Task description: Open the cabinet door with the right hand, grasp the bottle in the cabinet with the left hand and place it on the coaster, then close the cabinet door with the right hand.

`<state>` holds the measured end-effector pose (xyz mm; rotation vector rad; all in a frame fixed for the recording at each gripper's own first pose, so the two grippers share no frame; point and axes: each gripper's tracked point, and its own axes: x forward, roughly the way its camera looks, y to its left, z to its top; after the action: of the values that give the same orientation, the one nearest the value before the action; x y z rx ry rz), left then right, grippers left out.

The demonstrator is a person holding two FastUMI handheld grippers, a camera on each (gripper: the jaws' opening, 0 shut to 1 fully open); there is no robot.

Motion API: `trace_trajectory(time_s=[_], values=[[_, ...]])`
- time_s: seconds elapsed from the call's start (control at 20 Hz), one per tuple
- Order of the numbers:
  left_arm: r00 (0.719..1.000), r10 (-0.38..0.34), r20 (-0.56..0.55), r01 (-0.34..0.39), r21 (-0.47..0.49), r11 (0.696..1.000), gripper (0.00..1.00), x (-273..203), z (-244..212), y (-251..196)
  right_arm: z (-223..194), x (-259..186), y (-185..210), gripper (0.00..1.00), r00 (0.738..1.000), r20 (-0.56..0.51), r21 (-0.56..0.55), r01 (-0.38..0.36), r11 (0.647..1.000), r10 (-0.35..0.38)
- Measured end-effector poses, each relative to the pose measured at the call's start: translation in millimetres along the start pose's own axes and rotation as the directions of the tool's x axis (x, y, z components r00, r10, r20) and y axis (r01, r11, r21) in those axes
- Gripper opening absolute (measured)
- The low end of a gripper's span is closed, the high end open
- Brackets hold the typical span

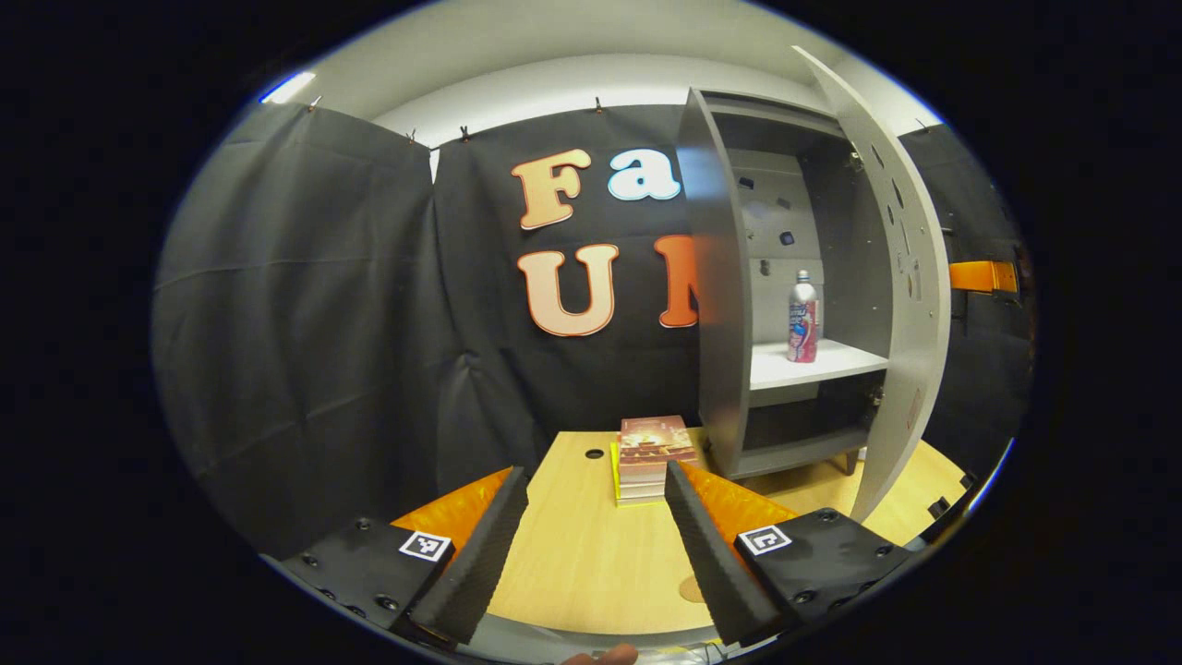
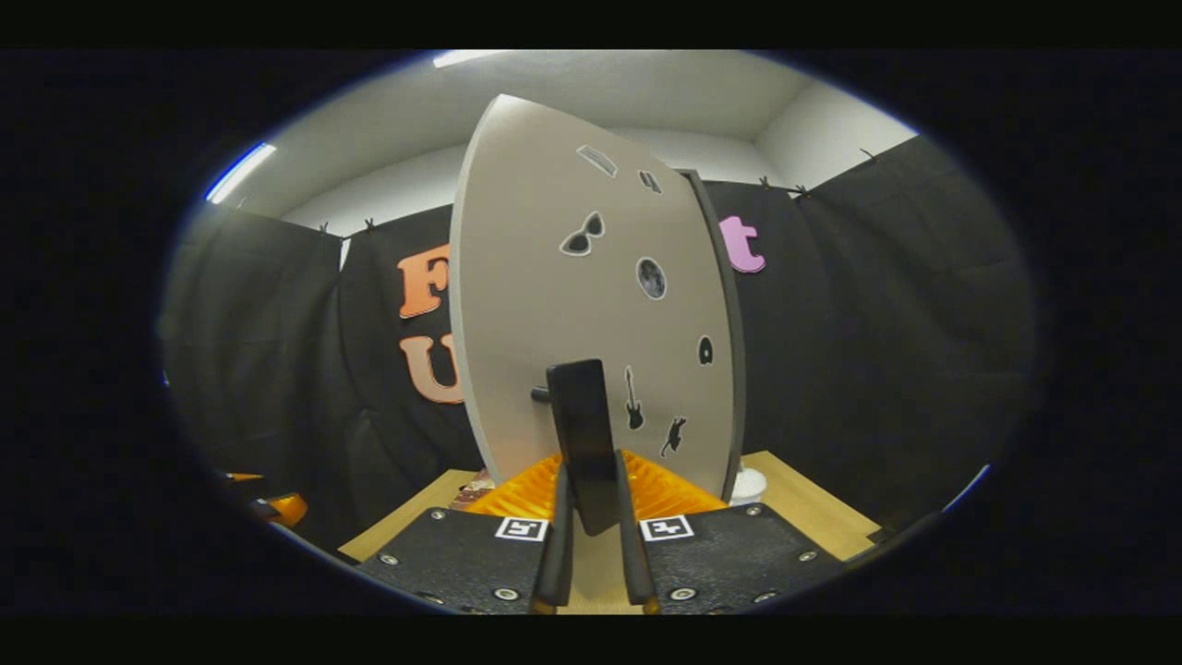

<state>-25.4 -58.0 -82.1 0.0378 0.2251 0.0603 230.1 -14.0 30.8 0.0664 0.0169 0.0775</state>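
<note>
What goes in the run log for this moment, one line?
door open | right gripper shut on handle | left gripper open | bottle on shelf

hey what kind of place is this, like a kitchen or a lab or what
Most likely a staged recording booth, not a real home: black cloth hangs as walls behind a wooden table, with a small grey cabinet holding one bottle, its door handle gripped by the right tongs.

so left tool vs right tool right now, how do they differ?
The left tool is open with nothing between its fingers; the right tool is shut on the door handle. The left tool hovers over the table, facing the bottle; the right tool faces the cabinet door. Both have black fingers and orange bodies.
</note>
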Motion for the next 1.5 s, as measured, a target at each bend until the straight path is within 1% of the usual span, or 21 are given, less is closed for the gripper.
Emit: trace_trajectory(time_s=[0.05, 0.1, 0.2, 0.3, 0.35, 0.4, 0.45, 0.55, 0.6, 0.7, 0.75, 0.85, 0.95, 1.0, 1.15, 1.2, 1.25, 1.35, 1.4, 1.45, 1.5], values=[[1.000, -0.005, 0.000, 0.005, -0.002, 1.000, 0.98, -2.2, 1.0, -8.2, 0.7, -2.3, -3.3, 0.22, 1.000, 0.002, 0.003, 0.004, 1.000, -0.004], [1.000, -0.010, 0.002, 0.010, -0.003, 1.000, 0.98, -4.8, 2.1, -15.5, 1.1, -3.6, -7.0, 0.19, 1.000, 0.004, -0.001, 0.015, 1.000, -0.015], [1.000, -0.018, 0.006, 0.018, -0.005, 1.000, 0.95, -8.3, 3.0, -29.8, 0.6, -4.4, -14.6, 0.22, 0.999, 0.010, -0.009, 0.032, 0.999, -0.032], [1.000, -0.027, 0.001, 0.027, -0.008, 1.000, 1.00, -11.2, 1.4, -43.6, 2.7, -8.9, -21.3, 0.11, 0.999, 0.013, -0.007, 0.039, 0.999, -0.039], [1.000, -0.031, -0.005, 0.031, -0.011, 0.999, 1.00, -11.3, -0.4, -49.8, 3.2, -11.0, -22.7, 0.11, 0.999, 0.013, 0.000, 0.040, 0.999, -0.040], [0.999, -0.035, -0.011, 0.035, -0.015, 0.999, 0.98, -11.6, -2.2, -55.8, 2.2, -12.4, -25.0, 0.14, 0.999, 0.011, -0.001, 0.042, 0.999, -0.042], [0.999, -0.038, -0.013, 0.038, -0.020, 0.999, 1.00, -11.8, -3.0, -61.8, 3.7, -13.2, -28.2, 0.14, 0.999, 0.011, -0.007, 0.046, 0.999, -0.046], [0.999, -0.043, -0.018, 0.042, -0.024, 0.999, 0.98, -12.4, -2.9, -71.9, 4.5, -14.1, -37.1, 0.14, 0.998, 0.013, -0.018, 0.059, 0.998, -0.059], [0.999, -0.045, -0.016, 0.045, -0.024, 0.999, 0.97, -13.7, -2.0, -75.7, 4.7, -14.6, -40.6, 0.10, 0.998, 0.014, -0.016, 0.063, 0.998, -0.063], [0.999, -0.042, -0.015, 0.042, -0.022, 0.999, 0.97, -14.6, -0.9, -80.7, 5.4, -15.3, -43.4, 0.11, 0.998, 0.013, -0.001, 0.060, 0.998, -0.060], [0.999, -0.043, -0.018, 0.043, -0.023, 0.999, 0.95, -13.9, -1.5, -84.0, 5.4, -16.5, -44.4, 0.13, 0.998, 0.008, 0.002, 0.056, 0.998, -0.056], [0.999, -0.041, -0.020, 0.041, -0.021, 0.999, 0.98, -12.9, -1.3, -89.0, 8.0, -16.8, -52.3, 0.14, 0.998, 0.016, -0.012, 0.059, 0.998, -0.059], [0.999, -0.040, -0.021, 0.040, -0.015, 0.999, 0.97, -11.3, 0.3, -94.6, 7.6, -15.7, -60.7, 0.13, 0.998, 0.014, -0.021, 0.066, 0.998, -0.066], [0.999, -0.040, -0.024, 0.040, -0.012, 0.999, 0.95, -11.5, -0.1, -97.6, 9.1, -16.3, -63.3, 0.11, 0.997, 0.016, -0.018, 0.071, 0.997, -0.071], [0.999, -0.044, -0.027, 0.044, -0.013, 0.999, 0.98, -11.6, 1.4, -108.6, 9.2, -17.2, -68.3, 0.03, 0.997, 0.015, -0.003, 0.069, 0.998, -0.069], [0.999, -0.047, -0.026, 0.047, -0.014, 0.999, 0.98, -12.4, 1.6, -112.1, 9.2, -18.0, -68.9, 0.10, 0.998, 0.015, 0.001, 0.067, 0.998, -0.067], [0.999, -0.047, -0.023, 0.047, -0.013, 0.999, 0.98, -13.2, 4.1, -114.9, 10.0, -16.8, -71.3, 0.00, 0.998, 0.014, 0.010, 0.068, 0.998, -0.068], [0.999, -0.047, -0.017, 0.047, -0.004, 0.999, 0.98, -13.2, 5.8, -120.2, 9.8, -17.3, -68.9, 0.00, 0.998, 0.010, 0.036, 0.059, 0.998, -0.060], [0.999, -0.046, -0.018, 0.046, -0.003, 0.999, 0.98, -14.1, 6.4, -122.8, 10.6, -17.0, -65.3, 0.09, 0.999, 0.011, 0.050, 0.048, 0.998, -0.049], [0.999, -0.047, -0.019, 0.047, -0.003, 0.999, 0.98, -14.9, 7.0, -125.2, 10.9, -16.7, -63.5, 0.09, 0.999, 0.013, 0.060, 0.036, 0.998, -0.036], [0.999, -0.048, -0.015, 0.048, -0.003, 0.999, 0.98, -15.7, 8.4, -128.2, 11.7, -17.1, -62.7, 0.00, 0.999, 0.012, 0.063, 0.029, 0.998, -0.030]])
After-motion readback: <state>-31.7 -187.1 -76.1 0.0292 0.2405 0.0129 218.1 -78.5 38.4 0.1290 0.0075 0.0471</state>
